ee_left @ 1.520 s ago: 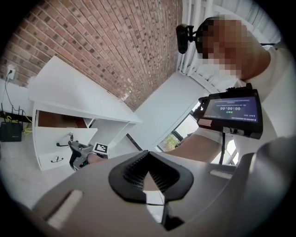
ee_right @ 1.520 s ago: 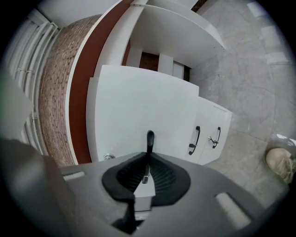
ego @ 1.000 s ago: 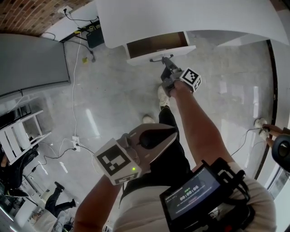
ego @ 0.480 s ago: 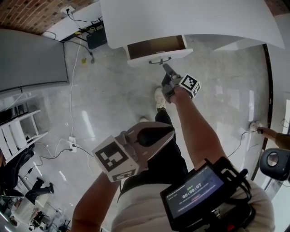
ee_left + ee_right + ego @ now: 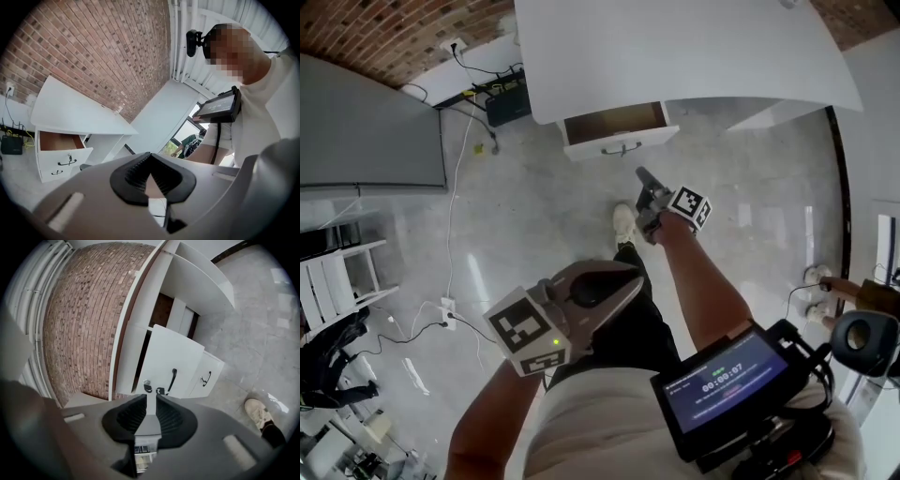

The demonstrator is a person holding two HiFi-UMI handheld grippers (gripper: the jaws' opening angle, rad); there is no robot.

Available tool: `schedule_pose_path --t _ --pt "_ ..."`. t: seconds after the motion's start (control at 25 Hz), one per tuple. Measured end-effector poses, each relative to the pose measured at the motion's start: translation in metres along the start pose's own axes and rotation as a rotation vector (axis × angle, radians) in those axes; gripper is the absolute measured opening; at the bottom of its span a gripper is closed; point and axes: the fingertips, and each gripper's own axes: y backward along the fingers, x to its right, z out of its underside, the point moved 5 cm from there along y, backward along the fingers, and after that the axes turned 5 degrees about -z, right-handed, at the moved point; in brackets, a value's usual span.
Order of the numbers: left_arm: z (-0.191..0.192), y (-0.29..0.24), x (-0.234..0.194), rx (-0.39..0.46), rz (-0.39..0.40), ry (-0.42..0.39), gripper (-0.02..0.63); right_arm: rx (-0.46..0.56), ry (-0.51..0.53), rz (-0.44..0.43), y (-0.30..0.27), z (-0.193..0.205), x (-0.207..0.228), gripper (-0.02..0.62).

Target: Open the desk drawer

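The white desk point(image 5: 675, 47) stands against the brick wall. Its top drawer point(image 5: 616, 123) is pulled out, showing a brown inside, and the white front carries a dark handle point(image 5: 622, 148). My right gripper point(image 5: 642, 176) hangs below the drawer front, apart from the handle, its jaws a narrow gap apart with nothing between them. In the right gripper view the drawer front point(image 5: 173, 364) and handle point(image 5: 172, 379) lie just beyond the right gripper point(image 5: 151, 401). The left gripper point(image 5: 630, 284) stays near my body, shut and empty. From the left gripper point(image 5: 150, 160), the open drawer point(image 5: 58, 140) shows far off.
A second drawer point(image 5: 206, 376) sits below the open one. Cables and a black box point(image 5: 506, 101) lie by the wall, and a power strip point(image 5: 450, 305) lies on the floor. A grey panel point(image 5: 366, 131) and a white rack point(image 5: 337, 272) stand to the left. My shoe point(image 5: 625, 223) is on the floor below the drawer.
The right gripper has come off the drawer handle and drawn back from it. The desk looks farther off; the drawer stays pulled out. The left gripper has hardly moved.
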Motion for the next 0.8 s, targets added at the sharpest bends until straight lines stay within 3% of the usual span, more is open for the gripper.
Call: schedule_pose_path --t 0.36,0.8 --pt "-0.009 0.03 0.043 0.026 0.002 0.004 0.006 -0.076 0.09 -0.042 0.034 0.018 -0.063 0.034" --pt "-0.021 0.074 0.09 0.09 0.034 0.005 0.006 -0.22 0.29 -0.14 0.073 0.054 -0.17 0.008"
